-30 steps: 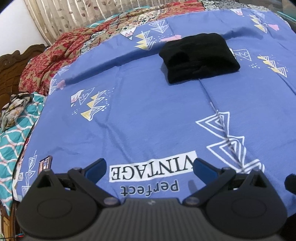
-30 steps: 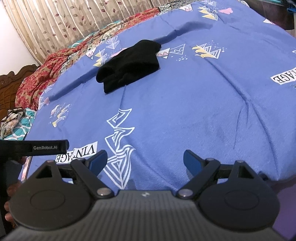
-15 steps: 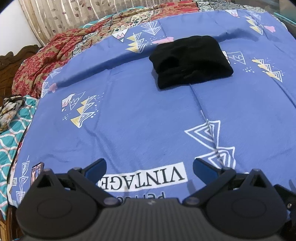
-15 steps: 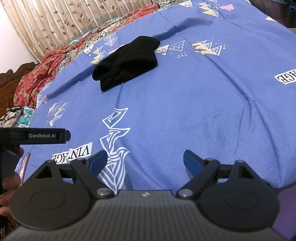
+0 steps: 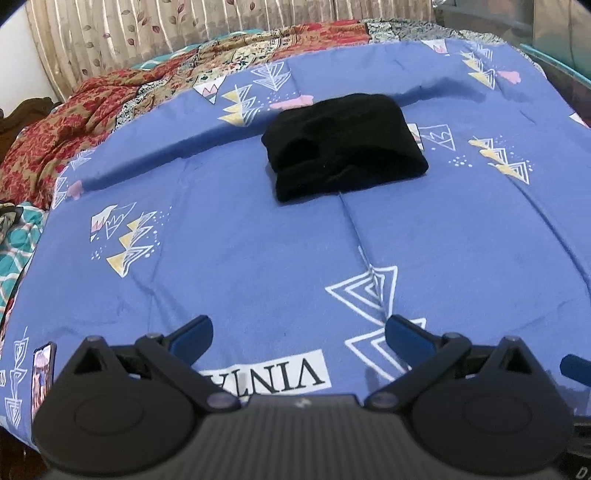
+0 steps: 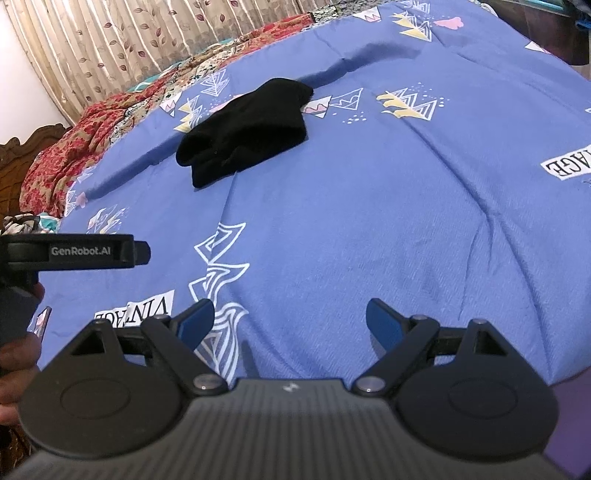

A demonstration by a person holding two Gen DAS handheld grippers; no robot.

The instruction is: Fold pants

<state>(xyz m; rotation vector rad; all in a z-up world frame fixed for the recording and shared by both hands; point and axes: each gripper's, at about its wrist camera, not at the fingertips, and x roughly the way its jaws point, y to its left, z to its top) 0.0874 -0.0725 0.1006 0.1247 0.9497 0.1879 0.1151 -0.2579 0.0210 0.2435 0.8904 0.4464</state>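
Left fingers: your left gripper (image 5: pixel 297 334) has its blue-tipped fingers (image 5: pixel 192 332) spread wide with nothing between them, hanging over the near part of the bed.
Right fingers: your right gripper (image 6: pixel 290 321) likewise has both blue tips (image 6: pixel 382 325) spread apart and empty, above bare sheet.
Pants: you see the black pants (image 5: pixel 343 146), folded into a compact soft bundle, lying on the bed well beyond both grippers and touched by neither; in the right wrist view the same bundle (image 6: pixel 245 131) sits up and to the left of centre.
Sheet: your working surface is a blue cotton bedsheet printed with white, yellow and pink triangles (image 5: pixel 258 229), mostly smooth, with one long crease running from the bundle toward your left gripper.
Print: you find a white label reading VINTAGE (image 5: pixel 269 373) on the sheet right under your left gripper, partly hidden by its body.
Far edge: you have a red and tan patterned quilt (image 5: pixel 92 107) bunched along the far side of the sheet, with beige leaf-print curtains (image 5: pixel 147 33) behind it.
Left edge: you can see a phone with a lit screen (image 5: pixel 42 373) lying on the sheet at the near left corner, and a teal and white patterned cloth (image 5: pixel 16 254) beside the sheet.
Your hand: in the right wrist view your left hand (image 6: pixel 16 354) shows at the left border, gripping the black handle marked GenRobot.AI (image 6: pixel 74 253).
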